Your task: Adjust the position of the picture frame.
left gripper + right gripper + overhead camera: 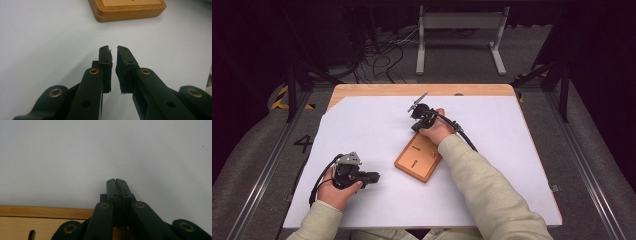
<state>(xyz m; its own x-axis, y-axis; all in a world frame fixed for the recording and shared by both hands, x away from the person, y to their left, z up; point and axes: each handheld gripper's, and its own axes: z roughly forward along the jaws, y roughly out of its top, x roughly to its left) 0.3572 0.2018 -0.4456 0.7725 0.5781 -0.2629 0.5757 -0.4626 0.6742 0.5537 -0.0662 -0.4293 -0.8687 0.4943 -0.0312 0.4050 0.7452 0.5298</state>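
Note:
A flat wooden board (416, 159) with short dark slots lies on the white sheet (362, 130) near the table's middle. My right gripper (418, 122) sits at the board's far corner, held by a hand in a pale sleeve. In the right gripper view the jaws of this gripper (116, 180) are pressed together with nothing between them, over the board's edge (37, 220). My left gripper (373, 176) rests near the front left, pointing toward the board. Its jaws (113, 48) stand a narrow gap apart, empty, with the board (127, 10) a short way ahead.
The white sheet covers most of the wooden table (422, 90). Beyond the far edge stand a white metal frame (459, 35) and loose cables (382, 55) on the floor. Dark stand legs (294, 85) flank the table.

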